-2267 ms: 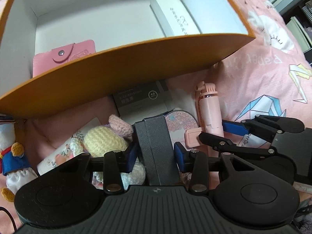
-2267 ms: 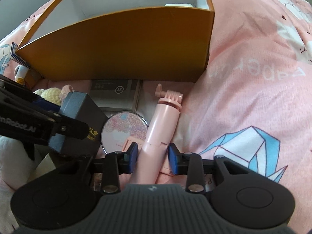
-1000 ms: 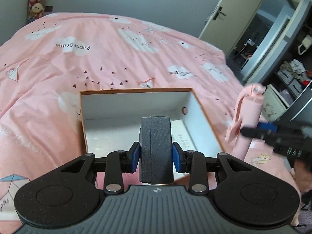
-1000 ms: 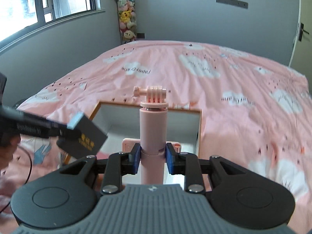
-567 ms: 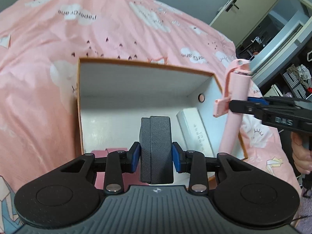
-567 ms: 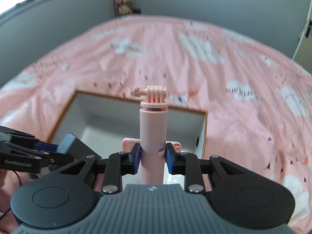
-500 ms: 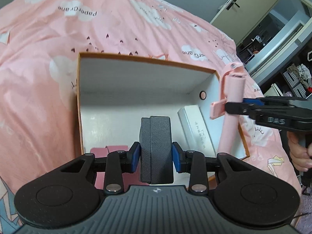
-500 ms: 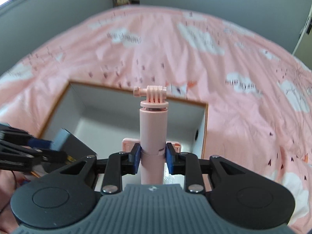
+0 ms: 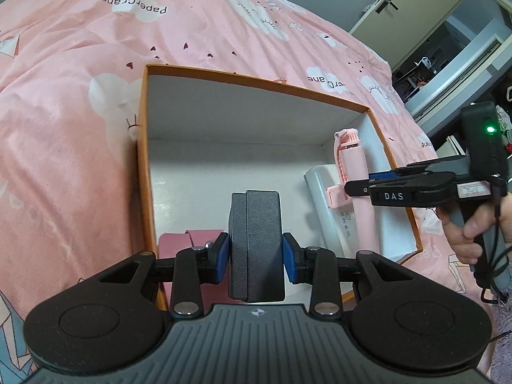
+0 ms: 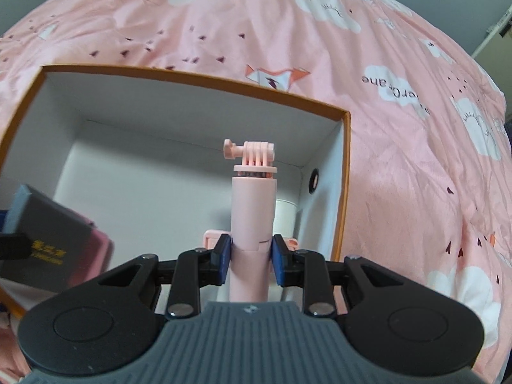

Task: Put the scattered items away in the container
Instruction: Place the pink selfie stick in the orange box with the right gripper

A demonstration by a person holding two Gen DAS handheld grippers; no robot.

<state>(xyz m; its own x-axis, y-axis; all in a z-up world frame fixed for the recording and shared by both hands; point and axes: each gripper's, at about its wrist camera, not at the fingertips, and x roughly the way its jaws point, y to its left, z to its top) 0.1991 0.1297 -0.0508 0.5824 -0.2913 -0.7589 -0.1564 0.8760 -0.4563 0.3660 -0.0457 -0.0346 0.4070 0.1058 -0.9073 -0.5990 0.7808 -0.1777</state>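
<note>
An orange cardboard box [image 9: 256,78] with white inner walls lies on the pink bedspread, its rim [image 10: 192,73] filling both views. My left gripper [image 9: 256,257] is shut on a dark grey textured box [image 9: 256,243], held above the box's near end. My right gripper [image 10: 250,257] is shut on a pink selfie stick [image 10: 252,211] that points down into the box's right side. In the left wrist view the selfie stick [image 9: 352,166] hangs over a white case [image 9: 326,204] on the box floor. A pink wallet [image 9: 192,243] lies at the near left corner.
The pink bedspread [image 9: 80,128] with cloud prints surrounds the box. A person's hand [image 9: 464,230] grips the right tool's handle. An open doorway [image 9: 448,48] and shelves stand at the far right. The dark grey box [image 10: 41,233] and the wallet [image 10: 92,256] appear at the right wrist view's left edge.
Both grippers have come down toward the box and tilted to look into it. The selfie stick has moved from beside the box's right wall to inside it, above the white case.
</note>
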